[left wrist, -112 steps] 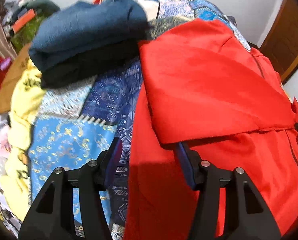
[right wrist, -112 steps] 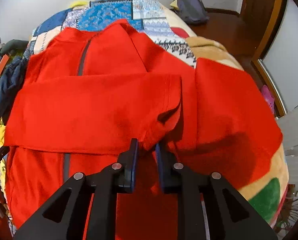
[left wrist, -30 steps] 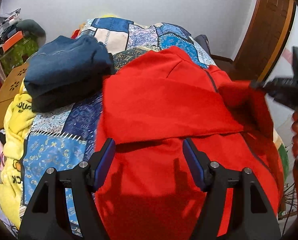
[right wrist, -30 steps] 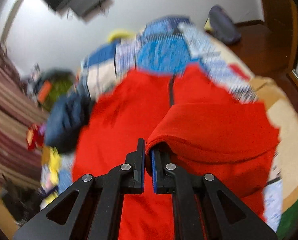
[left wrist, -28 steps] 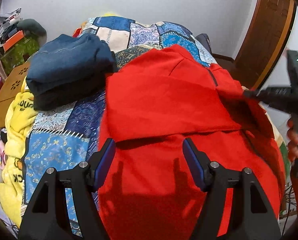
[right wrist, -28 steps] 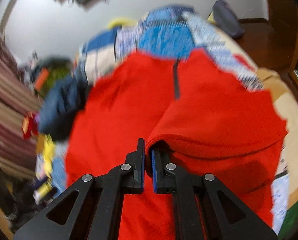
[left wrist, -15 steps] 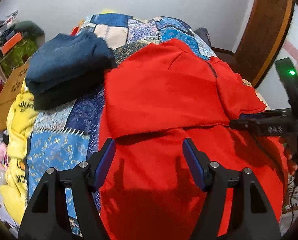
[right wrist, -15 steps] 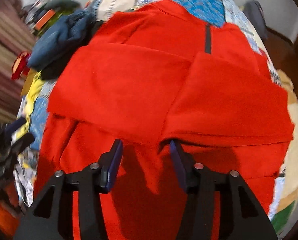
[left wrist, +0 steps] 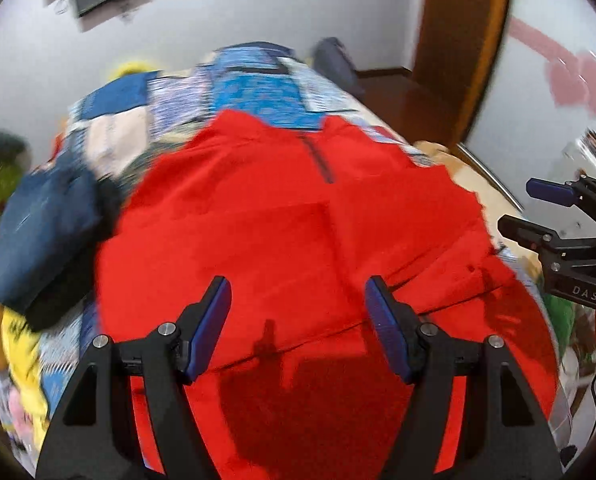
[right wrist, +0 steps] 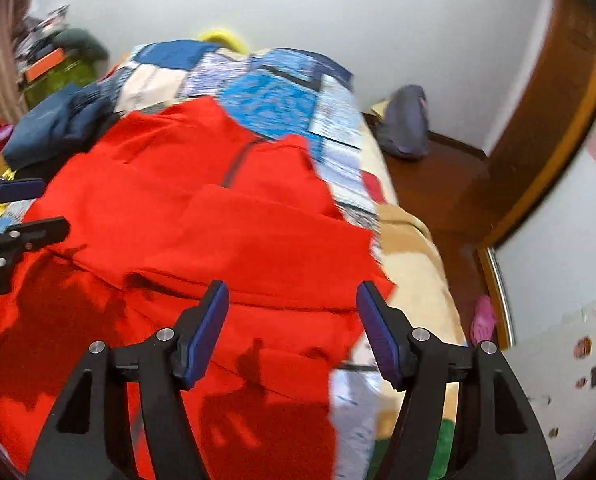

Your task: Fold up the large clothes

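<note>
A large red zip-front garment lies spread on the patchwork bedspread, with both sleeves folded across its chest. It also fills the right wrist view. My left gripper is open and empty, held above the garment's lower middle. My right gripper is open and empty, above the garment's right edge. The right gripper also shows at the right edge of the left wrist view, and the left gripper at the left edge of the right wrist view.
A folded dark blue garment lies on the bed to the left of the red one. Yellow clothes hang at the bed's left edge. A grey bag sits on the wooden floor by a brown door frame.
My right gripper let go of the right sleeve, which now lies folded across the chest, then opened wide and pulled back to the right. My left gripper stayed open and rose a little.
</note>
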Action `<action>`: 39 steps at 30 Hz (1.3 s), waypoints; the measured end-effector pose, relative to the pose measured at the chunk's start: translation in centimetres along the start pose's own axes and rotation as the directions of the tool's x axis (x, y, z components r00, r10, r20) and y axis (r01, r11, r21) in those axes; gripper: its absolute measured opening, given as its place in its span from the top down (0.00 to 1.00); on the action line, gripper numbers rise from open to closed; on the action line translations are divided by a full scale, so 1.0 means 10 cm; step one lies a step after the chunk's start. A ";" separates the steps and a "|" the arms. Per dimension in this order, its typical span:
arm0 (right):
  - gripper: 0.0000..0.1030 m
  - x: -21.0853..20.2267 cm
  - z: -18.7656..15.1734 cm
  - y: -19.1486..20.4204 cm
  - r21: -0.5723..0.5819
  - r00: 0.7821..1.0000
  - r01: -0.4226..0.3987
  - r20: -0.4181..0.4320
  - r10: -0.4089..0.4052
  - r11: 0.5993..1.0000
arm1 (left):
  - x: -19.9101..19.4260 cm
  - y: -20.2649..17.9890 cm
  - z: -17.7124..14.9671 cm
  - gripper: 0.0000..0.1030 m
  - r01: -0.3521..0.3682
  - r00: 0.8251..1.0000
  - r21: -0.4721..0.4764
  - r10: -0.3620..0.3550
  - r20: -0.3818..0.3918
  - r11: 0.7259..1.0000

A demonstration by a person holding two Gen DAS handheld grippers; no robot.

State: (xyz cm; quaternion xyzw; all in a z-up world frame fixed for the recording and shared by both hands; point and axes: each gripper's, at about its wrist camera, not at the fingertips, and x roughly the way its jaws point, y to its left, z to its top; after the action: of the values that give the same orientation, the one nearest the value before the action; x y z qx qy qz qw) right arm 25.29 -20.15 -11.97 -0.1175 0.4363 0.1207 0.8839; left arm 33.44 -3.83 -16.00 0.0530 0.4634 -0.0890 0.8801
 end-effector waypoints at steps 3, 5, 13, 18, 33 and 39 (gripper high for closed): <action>0.39 0.07 -0.10 -0.23 0.085 0.999 -0.017 -0.027 0.020 0.996 | 0.26 -0.34 0.15 0.34 0.021 0.999 0.079 -0.018 -0.037 0.997; 0.39 0.11 -0.20 -0.33 0.136 0.998 -0.031 -0.044 0.038 0.990 | 0.41 -0.52 0.20 0.34 0.050 0.998 0.126 -0.044 -0.055 0.991; 0.39 0.24 -0.34 -0.69 0.299 0.994 -0.070 -0.060 0.092 0.952 | 1.04 -1.19 0.14 0.34 0.116 0.985 0.353 -0.062 -0.161 0.928; 0.39 0.35 -0.40 -0.71 0.318 0.989 -0.092 -0.080 0.123 0.944 | 1.28 -1.35 0.16 0.33 0.126 0.980 0.390 -0.055 -0.189 0.912; 0.39 0.65 -0.56 -0.58 0.303 0.965 -0.118 -0.188 0.180 0.946 | 1.01 -0.85 0.32 0.95 -0.014 0.999 0.271 0.005 0.033 0.963; 0.39 0.45 -0.28 -0.65 0.300 0.981 -0.131 -0.096 0.167 0.945 | 0.33 -0.02 0.26 0.96 -0.145 0.976 0.054 0.133 0.173 0.988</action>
State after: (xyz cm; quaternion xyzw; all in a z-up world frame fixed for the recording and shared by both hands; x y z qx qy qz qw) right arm 27.94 -26.67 -16.50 0.0410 0.5091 0.1142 0.8521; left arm 37.35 -4.83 -17.20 0.1069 0.3791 -0.0468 0.9180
